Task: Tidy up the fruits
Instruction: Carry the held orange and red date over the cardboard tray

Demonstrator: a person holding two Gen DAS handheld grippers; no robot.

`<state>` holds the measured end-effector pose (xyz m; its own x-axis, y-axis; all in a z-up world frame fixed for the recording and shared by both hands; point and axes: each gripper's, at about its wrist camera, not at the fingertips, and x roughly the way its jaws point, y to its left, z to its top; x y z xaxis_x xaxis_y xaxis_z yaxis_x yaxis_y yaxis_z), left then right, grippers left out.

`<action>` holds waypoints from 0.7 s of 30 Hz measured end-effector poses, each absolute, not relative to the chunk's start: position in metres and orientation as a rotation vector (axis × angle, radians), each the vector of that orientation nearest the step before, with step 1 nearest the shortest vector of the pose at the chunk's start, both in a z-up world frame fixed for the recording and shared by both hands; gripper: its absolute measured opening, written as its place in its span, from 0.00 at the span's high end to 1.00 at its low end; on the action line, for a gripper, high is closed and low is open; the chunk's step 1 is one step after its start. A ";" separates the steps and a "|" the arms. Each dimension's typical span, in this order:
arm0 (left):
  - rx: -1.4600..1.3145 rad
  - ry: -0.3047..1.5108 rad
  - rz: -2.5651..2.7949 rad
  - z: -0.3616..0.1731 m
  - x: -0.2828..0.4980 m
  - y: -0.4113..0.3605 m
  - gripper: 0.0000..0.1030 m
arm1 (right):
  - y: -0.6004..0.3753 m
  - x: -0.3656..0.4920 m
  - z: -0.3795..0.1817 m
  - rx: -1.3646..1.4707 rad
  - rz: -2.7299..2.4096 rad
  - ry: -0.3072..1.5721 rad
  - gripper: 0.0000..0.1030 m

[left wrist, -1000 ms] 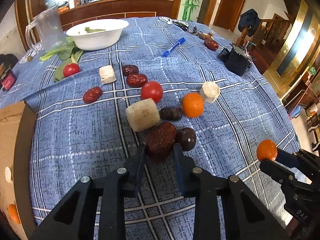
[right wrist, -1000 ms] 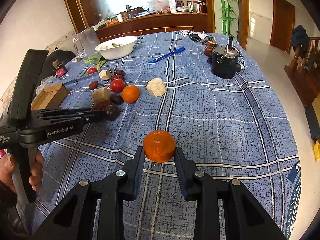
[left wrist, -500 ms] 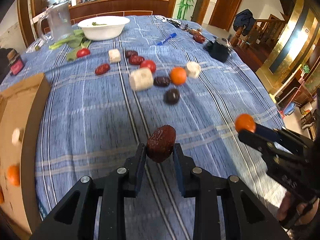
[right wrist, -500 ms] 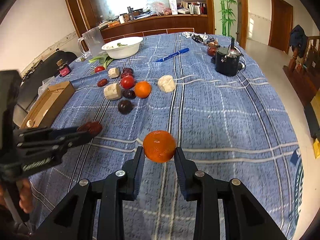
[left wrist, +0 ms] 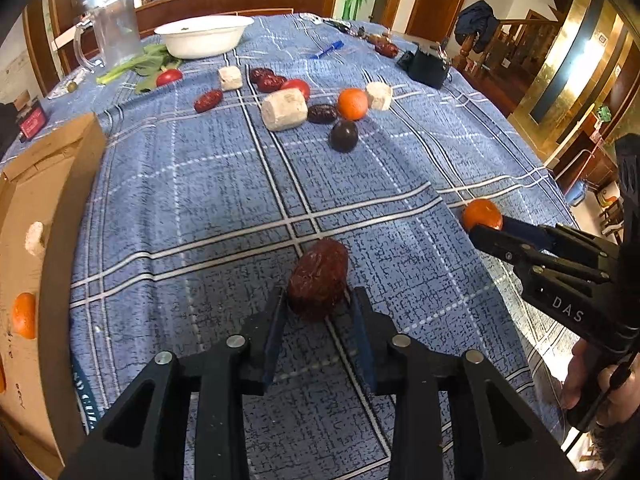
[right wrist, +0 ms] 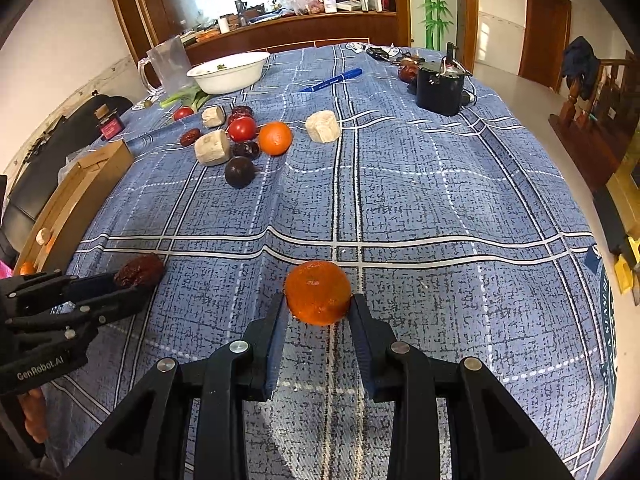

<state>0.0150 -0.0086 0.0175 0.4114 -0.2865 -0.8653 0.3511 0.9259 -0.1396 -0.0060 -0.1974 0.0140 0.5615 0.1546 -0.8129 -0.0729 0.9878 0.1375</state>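
My left gripper is shut on a wrinkled red date, held above the blue checked tablecloth near its front. My right gripper is shut on an orange tangerine, also held above the cloth; it shows at the right of the left wrist view. The held date also shows at the left of the right wrist view. A cardboard box at the left edge holds a tangerine and a pale chunk. More fruit lies mid-table: a tangerine, a dark plum, tomatoes and dates.
A white bowl, a clear jug and green leaves stand at the back left. A black device and a blue pen lie at the back right. Pale cylinder chunks lie among the fruit. The table edge drops off at the right.
My left gripper lifted the date off the fruit pile and drew back toward the front of the table, nearer the box. My right gripper also drew back a little, still holding the tangerine.
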 end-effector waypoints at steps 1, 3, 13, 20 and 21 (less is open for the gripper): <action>0.070 1.073 -0.405 0.018 0.015 -0.010 0.67 | -0.198 -0.005 0.014 0.095 0.133 0.968 0.66; 0.069 1.073 -0.412 0.018 0.017 -0.011 0.66 | -0.196 -0.003 0.014 0.081 0.133 0.970 0.66; -0.047 1.074 -0.410 0.026 0.021 0.006 0.73 | -0.189 -0.010 0.022 0.027 0.122 0.953 0.67; -0.031 1.004 -0.390 0.052 0.003 0.014 0.73 | -0.189 -0.028 0.044 0.093 0.121 0.902 0.67; -0.027 0.990 -0.390 0.056 0.000 0.015 0.73 | -0.188 -0.030 0.047 0.092 0.120 0.896 0.67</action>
<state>0.0002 0.0150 0.0558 0.4856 -0.3324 -0.8085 0.3080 0.9306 -0.1977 -0.0301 -0.1877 0.0472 0.6191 0.1426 -0.7723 -0.0660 0.9894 0.1297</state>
